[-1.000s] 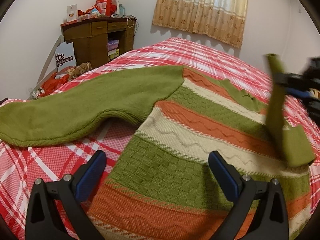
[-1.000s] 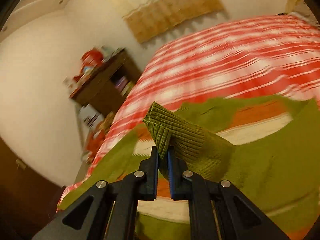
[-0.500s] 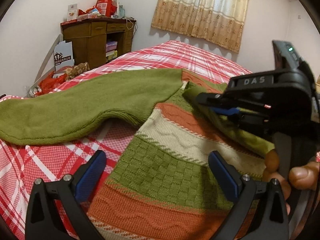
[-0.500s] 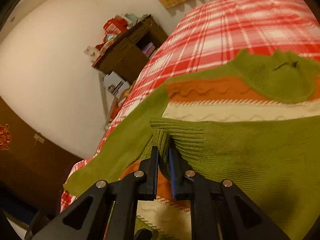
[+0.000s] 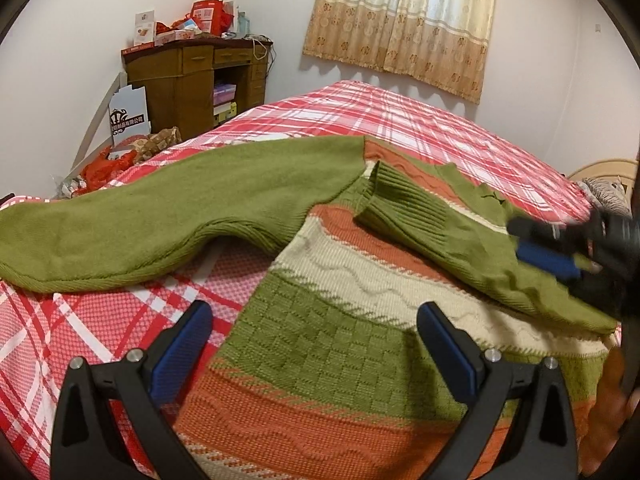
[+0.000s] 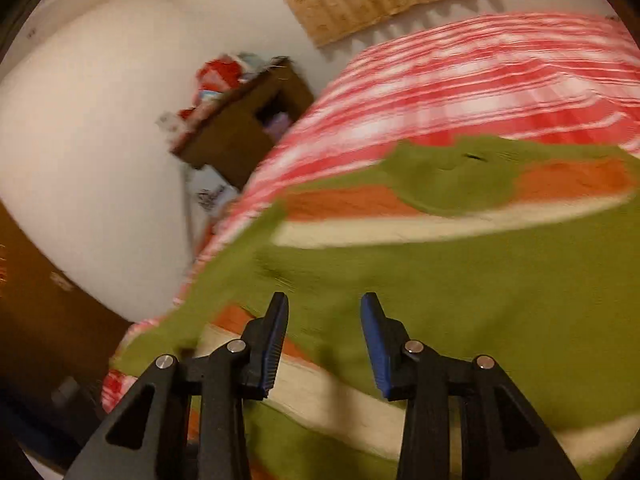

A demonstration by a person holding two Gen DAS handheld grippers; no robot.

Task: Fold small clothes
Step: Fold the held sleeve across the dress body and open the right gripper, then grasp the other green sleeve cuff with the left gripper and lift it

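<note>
A bed under a red-and-white plaid cover (image 5: 420, 120) is carrying a green, orange and cream striped knitted sweater (image 5: 340, 340), which is lying flat on it with one plain green sleeve (image 5: 160, 220) stretching out to the left and the other green ribbed-cuff sleeve (image 5: 432, 224) lying folded across the sweater's chest. The left hand-held gripper (image 5: 316, 344) is hovering just above the sweater's lower part with its blue-padded jaws spread wide and nothing between them. The right hand-held gripper (image 6: 324, 336) is sitting over the folded sleeve, its jaws having just been opening, now parted and gripping nothing.
</note>
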